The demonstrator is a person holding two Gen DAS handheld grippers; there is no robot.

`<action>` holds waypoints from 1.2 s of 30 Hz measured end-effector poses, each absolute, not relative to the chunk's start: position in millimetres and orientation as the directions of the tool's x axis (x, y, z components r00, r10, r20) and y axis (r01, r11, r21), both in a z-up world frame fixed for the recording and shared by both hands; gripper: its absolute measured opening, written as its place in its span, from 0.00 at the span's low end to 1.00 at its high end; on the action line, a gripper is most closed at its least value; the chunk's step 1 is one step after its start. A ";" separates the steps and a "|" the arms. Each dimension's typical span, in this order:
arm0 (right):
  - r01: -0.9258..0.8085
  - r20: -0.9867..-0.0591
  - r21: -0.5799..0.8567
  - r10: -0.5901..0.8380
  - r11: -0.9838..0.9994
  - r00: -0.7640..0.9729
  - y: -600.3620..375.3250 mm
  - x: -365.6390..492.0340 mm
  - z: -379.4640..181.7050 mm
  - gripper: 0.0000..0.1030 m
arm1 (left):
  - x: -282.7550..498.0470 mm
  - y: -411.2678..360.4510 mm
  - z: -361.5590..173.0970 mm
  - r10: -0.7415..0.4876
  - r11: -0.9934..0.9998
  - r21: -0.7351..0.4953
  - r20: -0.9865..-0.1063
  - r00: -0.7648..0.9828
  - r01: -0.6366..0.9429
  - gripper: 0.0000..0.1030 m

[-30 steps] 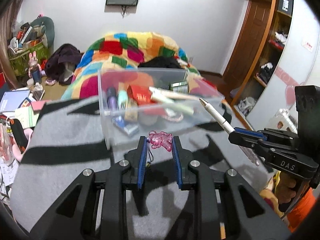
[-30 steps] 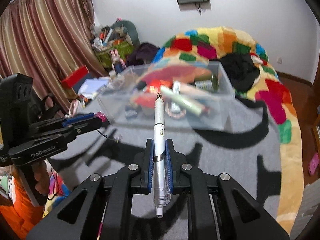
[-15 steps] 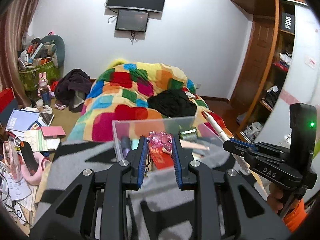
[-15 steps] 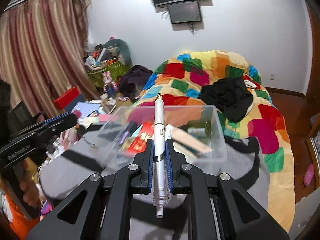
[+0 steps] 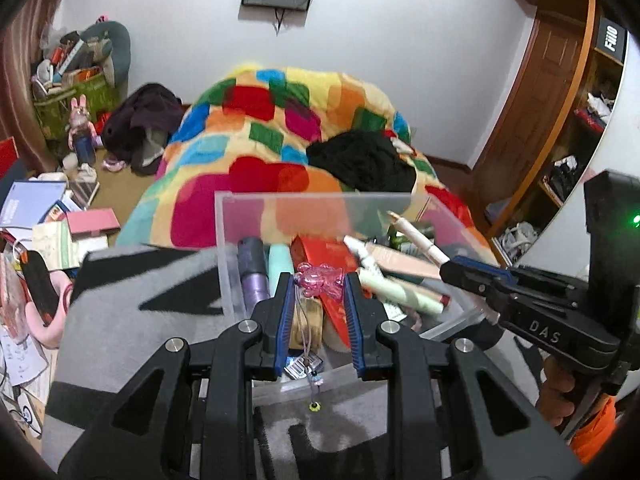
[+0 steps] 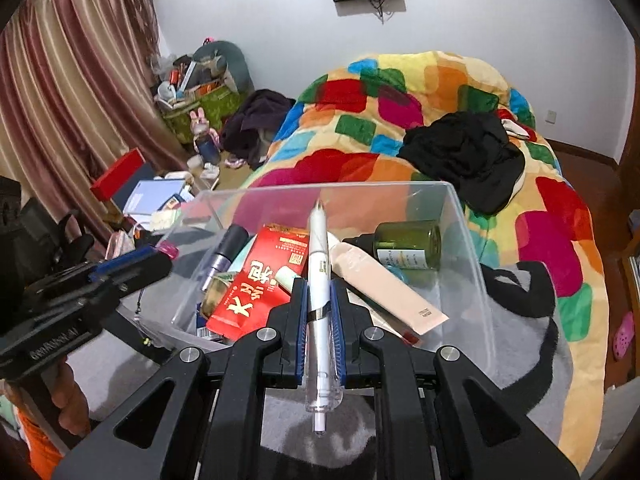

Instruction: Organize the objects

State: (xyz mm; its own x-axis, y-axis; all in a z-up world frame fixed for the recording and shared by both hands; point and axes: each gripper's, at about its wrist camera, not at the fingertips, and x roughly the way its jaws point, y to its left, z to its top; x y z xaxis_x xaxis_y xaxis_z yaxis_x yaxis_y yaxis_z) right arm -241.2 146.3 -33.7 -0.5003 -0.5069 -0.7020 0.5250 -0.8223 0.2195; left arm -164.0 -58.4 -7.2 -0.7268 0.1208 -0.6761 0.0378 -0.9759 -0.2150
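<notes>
Biggest risk on release: the pink bear charm (image 5: 319,283), pinched between the pads of the left gripper (image 5: 318,288), trails a thin cord (image 5: 307,344) with a small bead at its end, hanging down across the near wall of the clear plastic bin (image 6: 460,216); could snag on that rim or on a pad and leave the charm draped outside the bin rather than inside. Second risk: the white pen (image 6: 319,280), clamped lengthwise in the right gripper (image 6: 319,300) with its tip pointing toward the far wall of the bin and its transparent tail sticking out behind the pads, could land on the slanted clutter and roll, or tip out over the near wall if let go too close to it. Third: both grippers crowded over the same bin, left one at its left near corner, right one over its near middle; could knock together when opening. As for looks: charm translucent, glossy pink, bear-shaped, above the near left part of the bin. Pen slim, white barrel with a metal band, above the red packet (image 6: 260,280) in the bin. Bin itself see-through, on a grey and black blanket (image 5: 120,320), already holding the red packet, a green glass bottle (image 6: 408,244), a pale tube (image 6: 392,292) and a purple cylinder (image 5: 254,272).
</notes>
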 end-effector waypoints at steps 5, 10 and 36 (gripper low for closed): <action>0.554 -0.719 0.192 -0.500 -0.810 -0.482 137.5 -241.0 -36.8 0.10 | -167.0 -53.7 -16.2 0.135 -0.976 -0.215 -0.698 -0.703 0.025 0.24; 0.559 -0.733 0.162 -0.479 -0.813 -0.483 133.9 -238.6 -37.1 0.11 | -165.4 -51.2 -13.8 0.137 -0.978 -0.207 -0.697 -0.704 0.014 0.24; 0.578 -0.551 0.054 -0.507 -0.814 -0.663 178.9 -148.4 10.1 0.72 | -87.0 -27.2 17.1 0.089 -0.992 -0.123 -0.557 -0.826 -0.024 0.88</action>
State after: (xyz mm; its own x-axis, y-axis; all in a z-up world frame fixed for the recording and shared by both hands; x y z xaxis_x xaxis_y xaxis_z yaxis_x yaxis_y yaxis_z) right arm -148.4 178.9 10.1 -0.6629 -0.5069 -0.5511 0.5779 -0.8143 0.0538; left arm -87.0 -27.2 17.1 -0.8256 0.0885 -0.5573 -0.0237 -0.9922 -0.1225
